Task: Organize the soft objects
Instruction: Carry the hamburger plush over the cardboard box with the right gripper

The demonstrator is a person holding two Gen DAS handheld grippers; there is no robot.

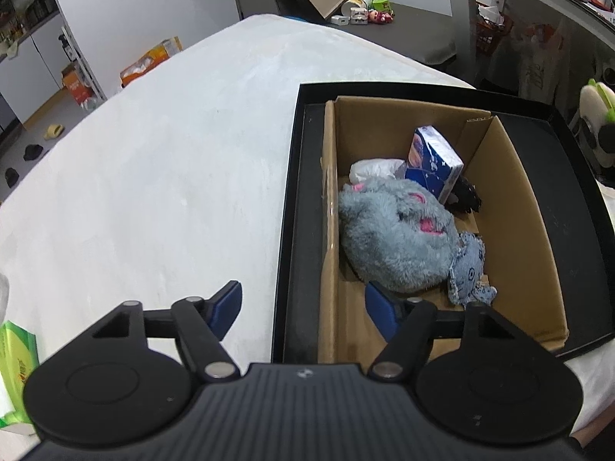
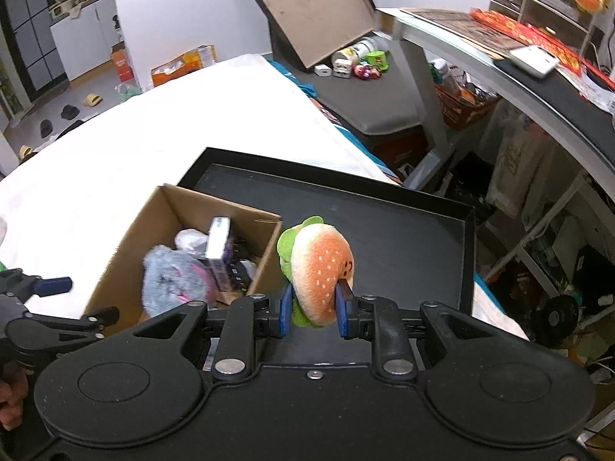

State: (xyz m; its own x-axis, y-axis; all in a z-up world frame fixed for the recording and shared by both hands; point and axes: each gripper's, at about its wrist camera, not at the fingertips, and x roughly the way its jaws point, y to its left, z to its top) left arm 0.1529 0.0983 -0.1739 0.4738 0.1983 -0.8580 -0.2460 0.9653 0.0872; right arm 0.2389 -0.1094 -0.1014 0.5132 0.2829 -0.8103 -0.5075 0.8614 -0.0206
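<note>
While the right gripper (image 2: 313, 309) is clamping its jaws on the plush burger (image 2: 321, 271) above the black tray (image 2: 403, 238) | left gripper (image 1: 303, 307) jaws are standing apart, empty, straddling the cardboard box (image 1: 511, 199) left wall | grey plush (image 1: 396, 242) is lying inside the box.
</note>
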